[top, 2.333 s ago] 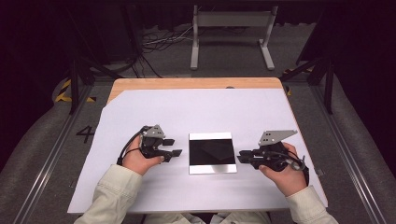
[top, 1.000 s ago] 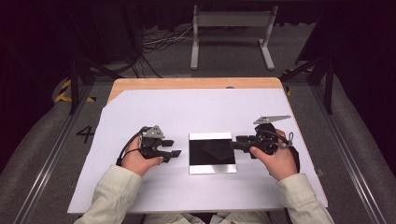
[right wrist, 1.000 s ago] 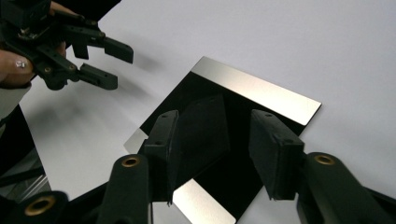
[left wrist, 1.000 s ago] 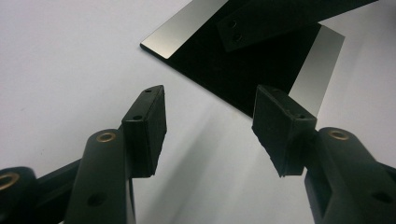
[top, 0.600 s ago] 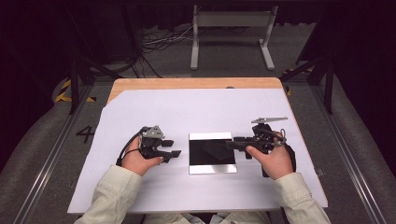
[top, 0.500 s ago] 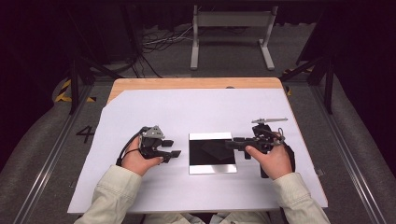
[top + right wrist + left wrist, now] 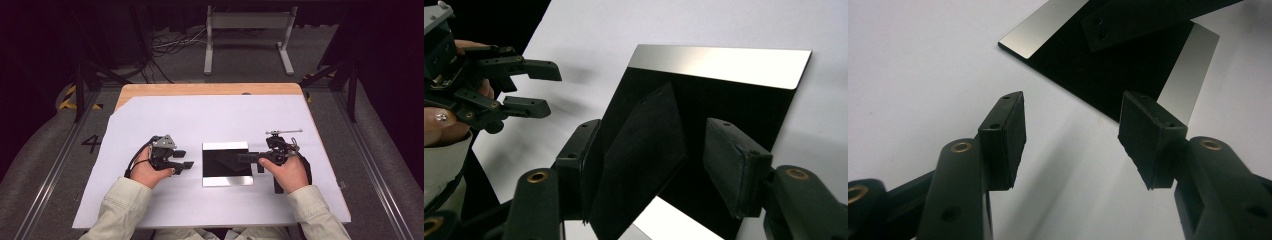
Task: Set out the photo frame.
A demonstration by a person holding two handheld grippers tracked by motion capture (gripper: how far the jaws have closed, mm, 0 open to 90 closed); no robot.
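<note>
Since the earlier frames, the right gripper (image 7: 245,158) has travelled from the bare table beside the plate to the plate's right edge, and its jaws have just been opening; they now stand wide, with nothing pressed between the pads. Its fingertips reach over the right rim of the black plate (image 7: 226,165), which lies flat on the white sheet (image 7: 210,120) between the two grippers. In the right gripper view the plate (image 7: 734,105) spreads out just ahead of and below the fingers (image 7: 734,165), its dark glossy middle mirroring the left finger, with a bright silver strip along its far edge and another along its near edge. Whether the fingertips touch the plate or hang just above it is hard to say from this angle.

Resting on the sheet to the left of the plate, the left gripper (image 7: 182,159) sits in the person's left hand (image 7: 150,172), apart from the plate's left edge. Its jaws are spread wide and hold nothing; in the left gripper view the plate's near corner (image 7: 1108,75) lies just beyond the fingers (image 7: 1008,135), on the white sheet.
</note>
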